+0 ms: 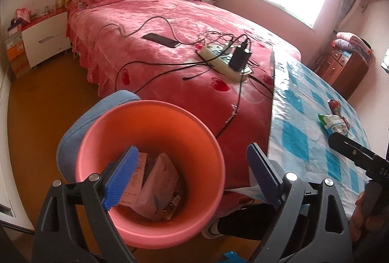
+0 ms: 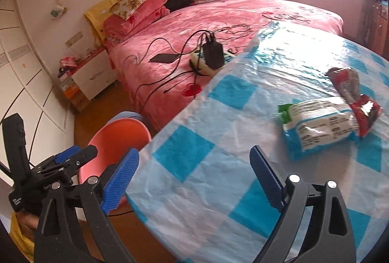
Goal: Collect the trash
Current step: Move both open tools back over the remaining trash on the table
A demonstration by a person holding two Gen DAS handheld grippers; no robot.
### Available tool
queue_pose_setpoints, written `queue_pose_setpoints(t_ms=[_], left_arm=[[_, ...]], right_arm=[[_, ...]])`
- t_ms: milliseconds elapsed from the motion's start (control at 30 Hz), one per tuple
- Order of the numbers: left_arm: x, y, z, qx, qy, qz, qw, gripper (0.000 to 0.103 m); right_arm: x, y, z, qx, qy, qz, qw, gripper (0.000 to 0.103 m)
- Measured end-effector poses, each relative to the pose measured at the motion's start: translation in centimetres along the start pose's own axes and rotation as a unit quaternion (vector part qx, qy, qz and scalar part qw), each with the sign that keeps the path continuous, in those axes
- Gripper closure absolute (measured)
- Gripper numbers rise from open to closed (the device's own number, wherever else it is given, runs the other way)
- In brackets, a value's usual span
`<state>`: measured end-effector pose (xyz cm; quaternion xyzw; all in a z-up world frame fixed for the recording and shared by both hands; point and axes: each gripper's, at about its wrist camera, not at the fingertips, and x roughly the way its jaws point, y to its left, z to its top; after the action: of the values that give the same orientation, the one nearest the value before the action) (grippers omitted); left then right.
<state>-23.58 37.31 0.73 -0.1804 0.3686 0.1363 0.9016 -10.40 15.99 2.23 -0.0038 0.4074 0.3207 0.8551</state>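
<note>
At the left, the left gripper [image 1: 189, 176] hangs with jaws spread wide and empty above the pink bin [image 1: 150, 233], where boxes and scraps [image 1: 155, 192] already lie. To the right, the right gripper [image 2: 194, 177] is likewise wide and empty over the checked tablecloth [image 2: 199, 165]. The white-and-green packet [image 2: 318, 128] and the red wrapper [image 2: 352, 92] lie touching on the cloth, beyond and right of its fingers.
</note>
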Motion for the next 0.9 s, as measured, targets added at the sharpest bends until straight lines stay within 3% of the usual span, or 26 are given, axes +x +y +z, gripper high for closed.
queue_pose_setpoints(t_ms=[900], left_arm=[[0.6,-9.9,-0.1,0.082,0.022,-0.022,0.9961,0.012]], right_arm=[[-4.2,-7.7,-1.4,0.034,-0.043,-0.085,0.995,0.012]])
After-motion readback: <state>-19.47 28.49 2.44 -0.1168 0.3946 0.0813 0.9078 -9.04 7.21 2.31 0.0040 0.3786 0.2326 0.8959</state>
